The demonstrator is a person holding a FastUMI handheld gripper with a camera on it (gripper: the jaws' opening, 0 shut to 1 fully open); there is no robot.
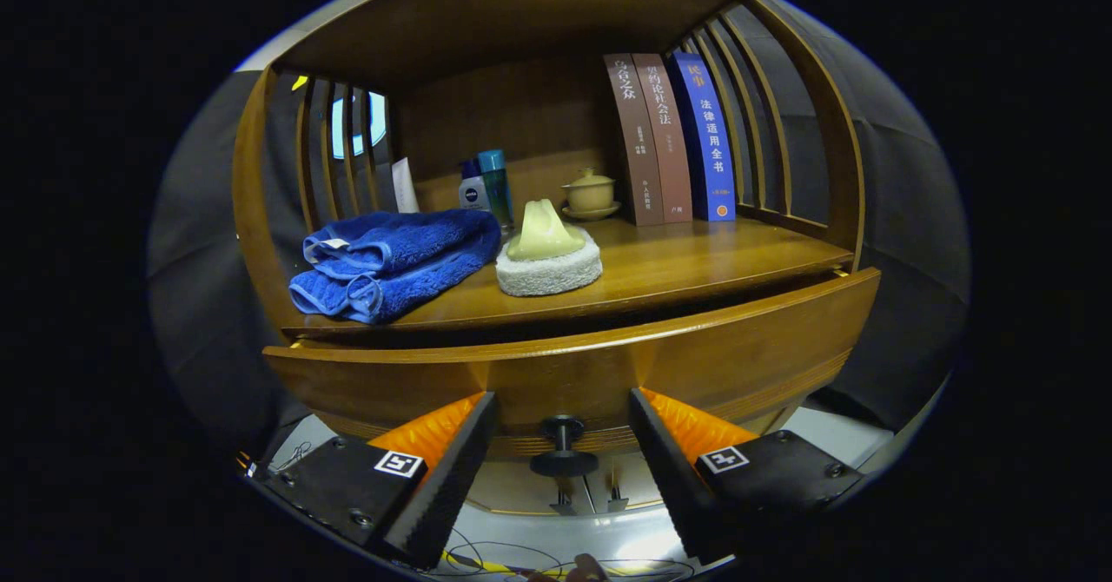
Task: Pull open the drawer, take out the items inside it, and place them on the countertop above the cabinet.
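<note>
While the gripper (pixel 563 465) fingers stand spread either side of the small dark round knob (pixel 563 450), the stiff wooden drawer (pixel 695 356) sits slightly ajar, best gripped there.

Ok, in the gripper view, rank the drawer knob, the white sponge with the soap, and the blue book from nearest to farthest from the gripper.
1. Drawer knob: between the open fingers of the gripper, on the drawer front.
2. White sponge with the soap: beyond the fingers, near the countertop's front edge, beside the blue towel.
3. Blue book: farthest, standing at the back right of the countertop.
</note>
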